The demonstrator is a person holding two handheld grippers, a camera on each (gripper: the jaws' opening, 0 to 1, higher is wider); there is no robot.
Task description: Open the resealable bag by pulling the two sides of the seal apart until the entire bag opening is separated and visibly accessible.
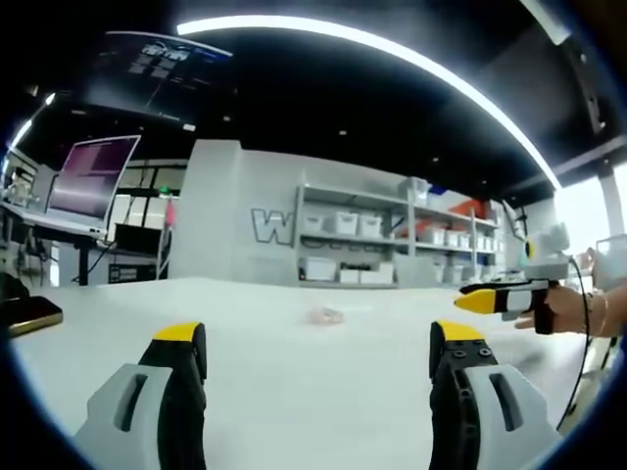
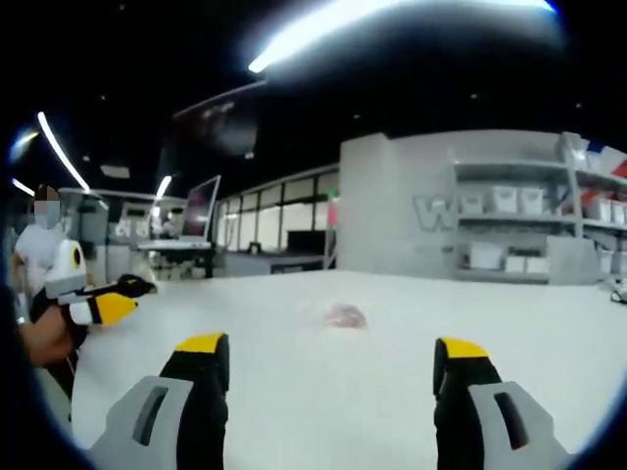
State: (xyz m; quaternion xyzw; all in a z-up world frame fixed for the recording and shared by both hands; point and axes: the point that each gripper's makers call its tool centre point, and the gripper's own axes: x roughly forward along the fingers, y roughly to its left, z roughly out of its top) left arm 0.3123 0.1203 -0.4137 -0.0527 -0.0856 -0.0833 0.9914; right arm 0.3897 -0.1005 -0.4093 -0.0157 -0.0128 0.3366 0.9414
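White, flat desk (image 1: 294, 392) carries the small clear resealable bag (image 1: 323, 315), lying alone beyond both grippers. Left gripper (image 1: 318, 338) and right gripper (image 2: 333, 348) hold yellow-tipped fingers (image 2: 201, 345) wide apart, empty, ready for approach.

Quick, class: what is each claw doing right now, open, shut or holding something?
Left claw: open, holding nothing.
Right claw: open, holding nothing.
The bag lies untouched on the table.
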